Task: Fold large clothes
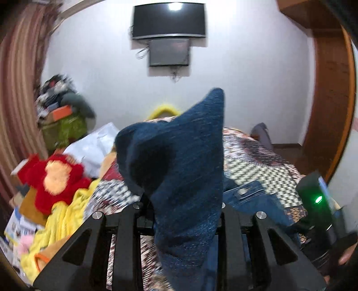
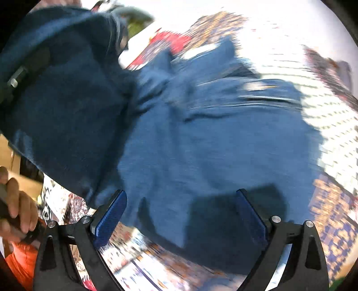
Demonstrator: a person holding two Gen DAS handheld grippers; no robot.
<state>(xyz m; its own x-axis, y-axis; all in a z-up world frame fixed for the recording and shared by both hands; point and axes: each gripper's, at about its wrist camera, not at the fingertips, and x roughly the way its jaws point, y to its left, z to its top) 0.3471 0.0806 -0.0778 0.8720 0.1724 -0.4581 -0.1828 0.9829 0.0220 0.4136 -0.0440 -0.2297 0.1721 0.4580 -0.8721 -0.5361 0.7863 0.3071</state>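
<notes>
The left tongs (image 1: 179, 208) are closed tight on a fold of the blue jeans (image 1: 179, 156), with the denim bunched up between the two sides and rising in a peak in front of the camera. That raised part hangs above the bed (image 1: 257, 161), which is covered by a patterned bedspread. More of the jeans, with a button showing, lies flat on the bedspread just right of the tongs.

The right tongs (image 2: 181, 212) stand wide open with nothing between their blue pads (image 2: 109, 215). They hover just over the jeans (image 2: 201, 145), which spread across the bedspread (image 2: 331, 112) in that view; whether the tips touch the cloth cannot be told because of blur. At the upper left of the right wrist view, a darker bundle of denim hangs from the other tongs. A hand (image 2: 15, 201) grips a handle at the left edge.

Beside the bed on the left lie a red stuffed toy (image 1: 56, 176) and a yellow cloth (image 1: 64, 219). A television (image 1: 169, 20) hangs on the white wall (image 1: 246, 78) beyond the bed, with a smaller screen (image 1: 169, 52) just below it.
</notes>
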